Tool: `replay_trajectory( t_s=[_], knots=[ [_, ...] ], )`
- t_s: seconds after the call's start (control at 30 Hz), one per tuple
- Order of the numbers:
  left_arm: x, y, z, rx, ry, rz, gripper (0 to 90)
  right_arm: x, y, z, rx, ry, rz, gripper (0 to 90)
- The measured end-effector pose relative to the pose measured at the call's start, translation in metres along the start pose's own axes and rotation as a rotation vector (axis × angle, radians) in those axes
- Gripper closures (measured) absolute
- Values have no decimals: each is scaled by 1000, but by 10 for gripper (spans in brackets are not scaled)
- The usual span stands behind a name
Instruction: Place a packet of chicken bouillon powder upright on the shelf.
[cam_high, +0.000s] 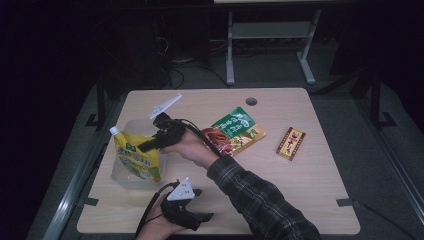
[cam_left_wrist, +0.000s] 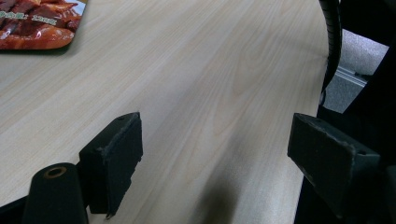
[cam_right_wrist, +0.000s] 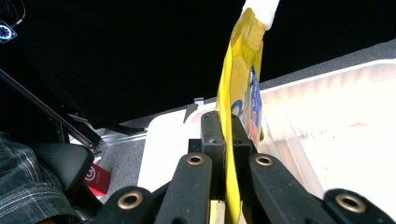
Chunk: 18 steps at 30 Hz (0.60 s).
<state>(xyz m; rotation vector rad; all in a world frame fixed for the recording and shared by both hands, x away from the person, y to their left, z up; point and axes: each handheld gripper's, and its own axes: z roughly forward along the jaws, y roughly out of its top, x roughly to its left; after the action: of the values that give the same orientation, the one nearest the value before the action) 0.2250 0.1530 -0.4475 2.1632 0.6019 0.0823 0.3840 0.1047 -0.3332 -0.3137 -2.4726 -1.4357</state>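
Your wooden table (cam_high: 300, 170) has a clear bin (cam_high: 125, 172) at the left of the high view. Your right gripper (cam_high: 145, 146) pinches a yellow pouch (cam_high: 135, 159) tight and holds it in the bin. I think you must let go next. A green packet (cam_high: 235, 131) and small red box (cam_high: 291, 143) wait mid-frame. Your left gripper (cam_left_wrist: 215, 158) is wide apart, holding nothing.

Probably a dim lab: bare wooden table (cam_high: 310, 170), cables (cam_high: 175, 75), metal desk frame (cam_high: 270, 45)

Printing on the packets — too blurred to read.
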Motion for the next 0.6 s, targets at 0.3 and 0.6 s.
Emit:
replay_trajectory(
  t_s=[0.3,0.6],
  knots=[
    [0,0,0,5,1,5,175,5,-1,6,7,2,-27,840],
    [1,0,0,12,1,11,175,12,-2,-14,-15,-27,-39,566]
  ],
)
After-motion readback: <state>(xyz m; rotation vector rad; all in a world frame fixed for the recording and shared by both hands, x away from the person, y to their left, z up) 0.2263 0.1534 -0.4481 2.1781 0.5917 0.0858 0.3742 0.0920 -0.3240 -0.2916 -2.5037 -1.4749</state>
